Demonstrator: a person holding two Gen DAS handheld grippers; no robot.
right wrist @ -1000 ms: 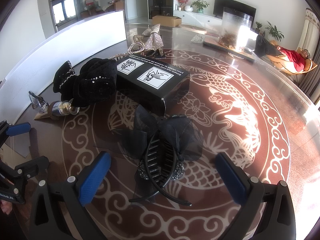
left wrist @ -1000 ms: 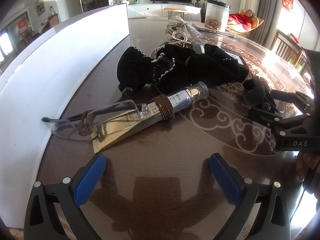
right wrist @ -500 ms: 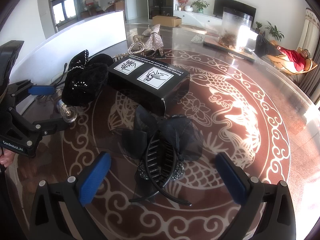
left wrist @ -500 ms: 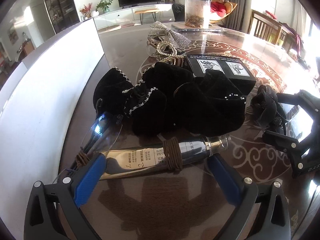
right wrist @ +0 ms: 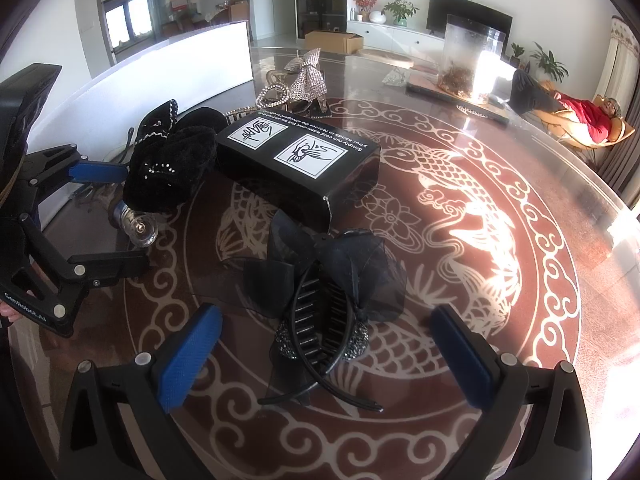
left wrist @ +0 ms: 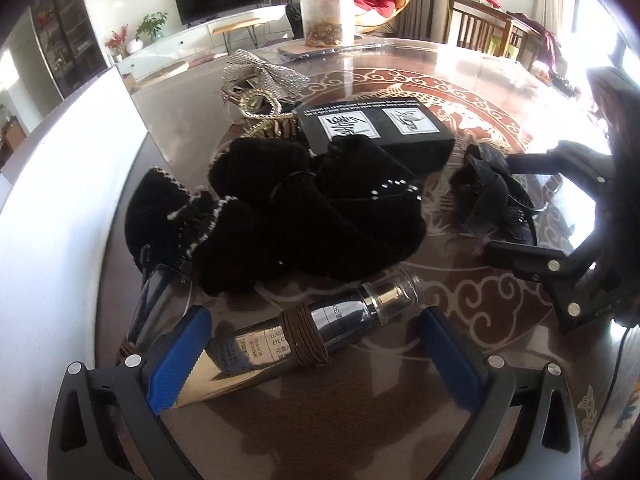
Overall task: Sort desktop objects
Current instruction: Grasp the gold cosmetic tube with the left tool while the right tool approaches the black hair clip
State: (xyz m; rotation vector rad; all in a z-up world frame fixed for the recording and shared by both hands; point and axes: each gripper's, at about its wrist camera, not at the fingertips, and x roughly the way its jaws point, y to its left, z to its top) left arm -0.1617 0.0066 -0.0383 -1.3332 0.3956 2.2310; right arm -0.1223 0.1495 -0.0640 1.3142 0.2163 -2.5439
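Your left gripper has moved in since half a second ago: fingers wide apart, now straddling the silver cream tube instead of hovering short of it. The left blue pad overlaps the tube's flat crimped end, the right pad sits just beside its clear cap; nothing is clamped. The tube lies on the tabletop crosswise between the fingers, with a brown hair tie wrapped round its middle. The clear glasses lie at the tube's left end, partly behind the left finger, next to the white board. Just beyond the tube is the black velvet bow pile, touching the black box behind it. The rhinestone bow and bead strands are further back, and the clear jar stands at the far edge.

Your right gripper has not shifted, its view is the same as before: fingers wide, empty, with the black mesh bow hair clip on the tabletop between them, not touched. In the right wrist view the left gripper has advanced, so its fingers now flank the tube's cap.
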